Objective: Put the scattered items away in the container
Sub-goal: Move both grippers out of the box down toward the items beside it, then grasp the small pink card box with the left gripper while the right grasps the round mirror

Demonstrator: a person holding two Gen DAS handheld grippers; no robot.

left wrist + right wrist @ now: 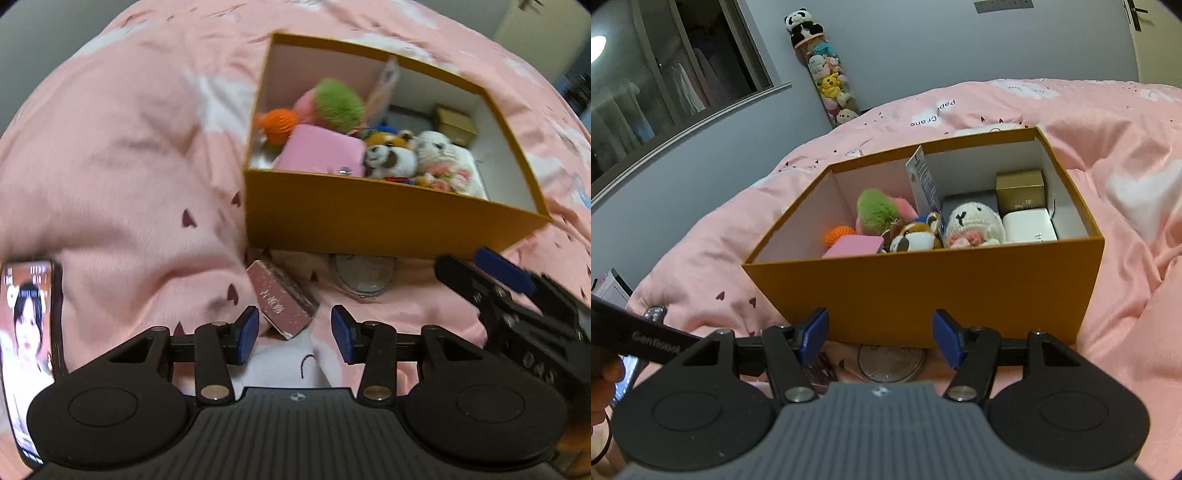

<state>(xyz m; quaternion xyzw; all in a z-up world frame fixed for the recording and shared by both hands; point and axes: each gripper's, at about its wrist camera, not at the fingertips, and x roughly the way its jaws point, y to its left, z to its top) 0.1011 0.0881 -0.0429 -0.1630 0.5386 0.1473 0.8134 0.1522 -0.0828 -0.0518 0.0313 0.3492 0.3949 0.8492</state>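
An orange cardboard box (369, 221) (923, 291) stands on the pink bedspread and holds plush toys, a pink case and small boxes. In front of it lie a small pink glittery box (280, 299) (822, 369) and a round silver compact (364, 277) (892, 363), partly under the box's edge. My left gripper (293, 328) is open, and the glittery box's near corner sits between its blue pads without touching them. My right gripper (880, 332) is open just above the compact, holding nothing. It also shows at the right of the left wrist view (498, 280).
A phone (29, 350) with a lit screen lies on the bedspread at the left. The bedspread (1108, 184) is rumpled around the box. A tall tube of plush toys (827, 85) stands against the far wall beside a window (665, 74).
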